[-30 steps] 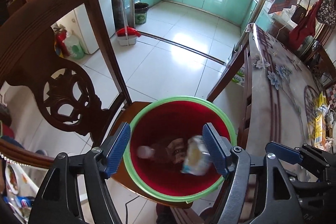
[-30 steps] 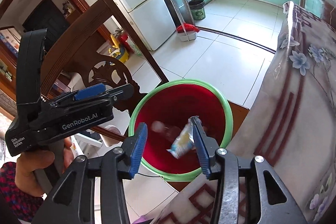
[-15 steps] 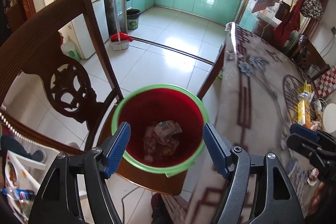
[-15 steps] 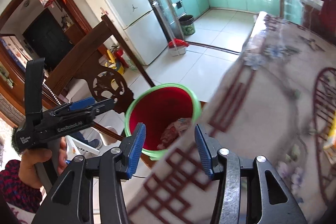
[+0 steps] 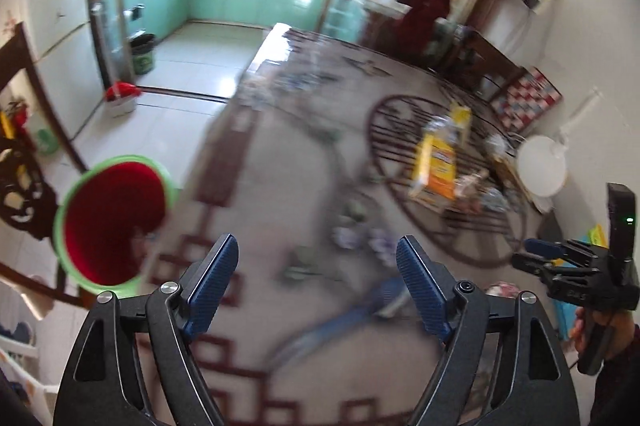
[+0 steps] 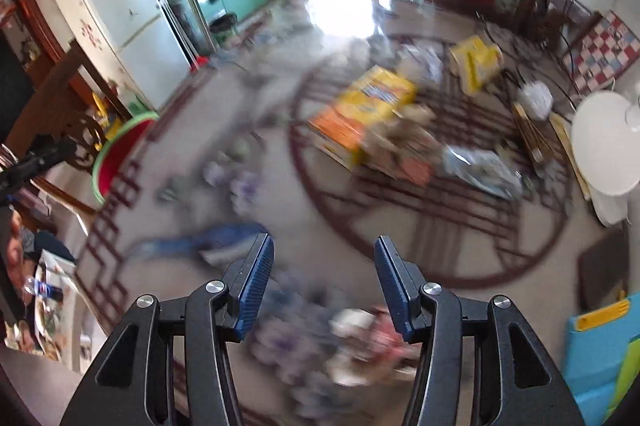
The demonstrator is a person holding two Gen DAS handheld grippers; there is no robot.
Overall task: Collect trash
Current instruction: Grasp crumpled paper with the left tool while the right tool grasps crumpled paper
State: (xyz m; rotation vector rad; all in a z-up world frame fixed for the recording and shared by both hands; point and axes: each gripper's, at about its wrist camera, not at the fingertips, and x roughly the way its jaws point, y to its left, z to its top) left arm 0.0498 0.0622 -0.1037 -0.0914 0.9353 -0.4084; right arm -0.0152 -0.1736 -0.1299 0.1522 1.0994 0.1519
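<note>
A: Where's the trash?

B: A yellow box (image 6: 368,106) and wrappers lie blurred on the patterned bench (image 5: 280,186); a crumpled wrapper (image 6: 368,342) sits just below the right claw (image 6: 324,282).

A: And the bin?

B: The red bin (image 5: 112,222) stands off the bench's left edge.

A: The claws?

B: Left claw (image 5: 318,282) has just been opening, nothing between its pads. The right one is released too, empty.

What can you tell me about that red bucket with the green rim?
The red bucket is round and looks like plastic, deep red inside with a bright green rim. It stands upright and open beside the table's edge, next to a dark carved wooden chair. The table hides part of it, and blur hides whatever lies inside. Neither gripper touches it.
</note>
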